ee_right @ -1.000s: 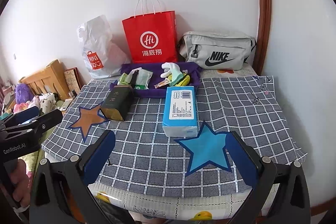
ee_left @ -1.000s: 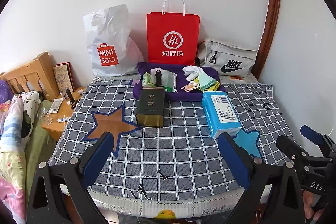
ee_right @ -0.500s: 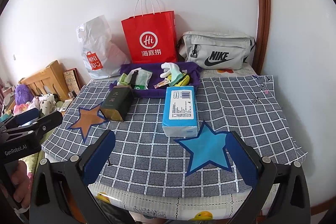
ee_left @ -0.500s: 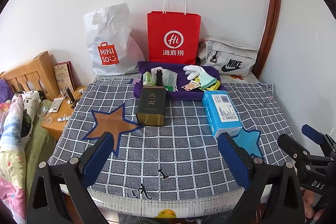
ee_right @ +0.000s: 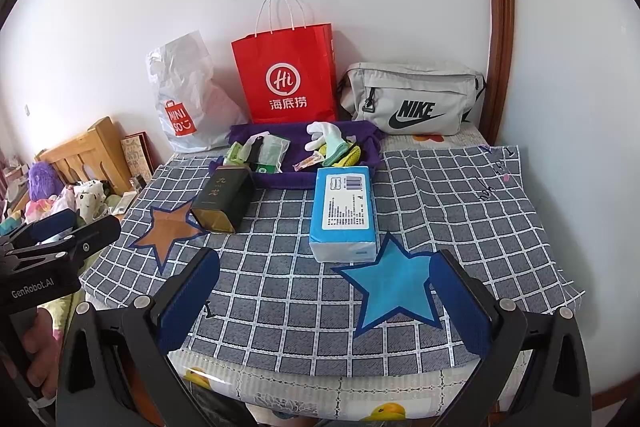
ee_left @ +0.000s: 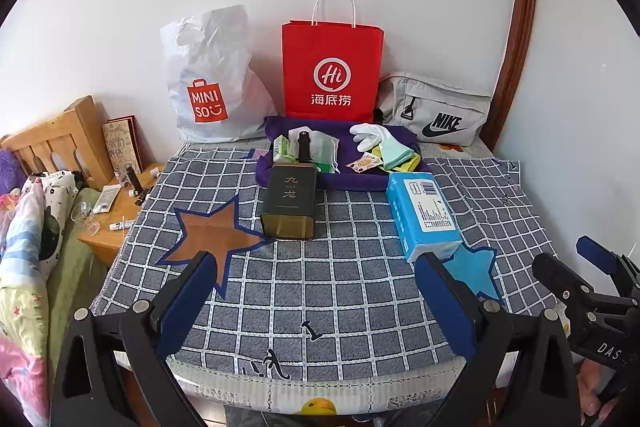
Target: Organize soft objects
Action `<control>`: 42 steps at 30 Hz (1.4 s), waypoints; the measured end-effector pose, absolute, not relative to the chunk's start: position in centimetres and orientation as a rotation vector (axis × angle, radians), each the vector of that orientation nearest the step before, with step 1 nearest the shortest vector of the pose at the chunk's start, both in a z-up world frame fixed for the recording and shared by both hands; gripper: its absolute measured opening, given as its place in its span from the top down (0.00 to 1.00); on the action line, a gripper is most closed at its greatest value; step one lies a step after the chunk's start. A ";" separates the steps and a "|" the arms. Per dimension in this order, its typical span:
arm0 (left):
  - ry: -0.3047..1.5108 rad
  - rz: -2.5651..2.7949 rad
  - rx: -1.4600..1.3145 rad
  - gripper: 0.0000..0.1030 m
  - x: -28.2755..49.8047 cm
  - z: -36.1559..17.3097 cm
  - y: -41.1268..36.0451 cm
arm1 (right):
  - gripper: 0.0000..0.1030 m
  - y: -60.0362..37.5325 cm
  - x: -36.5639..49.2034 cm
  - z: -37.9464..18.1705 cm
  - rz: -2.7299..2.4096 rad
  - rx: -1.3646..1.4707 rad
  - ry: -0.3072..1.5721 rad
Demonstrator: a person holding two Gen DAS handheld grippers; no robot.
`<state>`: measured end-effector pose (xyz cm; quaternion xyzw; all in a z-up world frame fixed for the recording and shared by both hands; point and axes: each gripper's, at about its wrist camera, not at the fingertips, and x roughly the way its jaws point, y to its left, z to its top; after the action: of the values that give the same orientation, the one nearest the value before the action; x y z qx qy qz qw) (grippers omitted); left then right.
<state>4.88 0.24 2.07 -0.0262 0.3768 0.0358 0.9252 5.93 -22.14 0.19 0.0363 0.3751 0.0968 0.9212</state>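
Note:
A blue tissue pack (ee_left: 424,215) (ee_right: 345,213) lies on the checked cloth just behind a blue star patch (ee_right: 394,291) (ee_left: 474,271). A dark green tin box (ee_left: 290,201) (ee_right: 224,198) lies by a brown star patch (ee_left: 212,235) (ee_right: 168,227). Behind them a purple cloth tray (ee_left: 276,125) (ee_right: 240,131) holds a white glove (ee_left: 370,135) (ee_right: 324,133), green and yellow cloths and small packets. My left gripper (ee_left: 316,301) and right gripper (ee_right: 324,297) both hover open near the table's front edge, holding nothing.
Against the wall stand a white Miniso plastic bag (ee_left: 212,79), a red paper bag (ee_left: 332,71) and a grey Nike bag (ee_left: 436,111). At the left are a wooden bedside stand (ee_left: 116,211) with small items and bedding (ee_left: 24,227). A brown door frame (ee_left: 516,27) rises at the right.

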 end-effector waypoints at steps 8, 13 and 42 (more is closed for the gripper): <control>0.772 0.073 -0.055 0.03 4.8 2.0 0.3 | 0.00 -22.1 5.9 0.2 0.198 0.076 0.769; 0.773 0.073 -0.053 0.03 4.8 2.0 0.3 | 0.00 -22.1 5.9 0.3 0.198 0.078 0.767; 0.771 0.077 -0.057 0.03 4.6 1.9 0.2 | 0.00 -21.9 5.6 0.5 0.201 0.075 0.764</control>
<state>4.60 0.24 1.92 -0.0277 0.3757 0.0373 0.9256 5.62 -21.90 0.46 0.0365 0.3718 0.0978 0.9224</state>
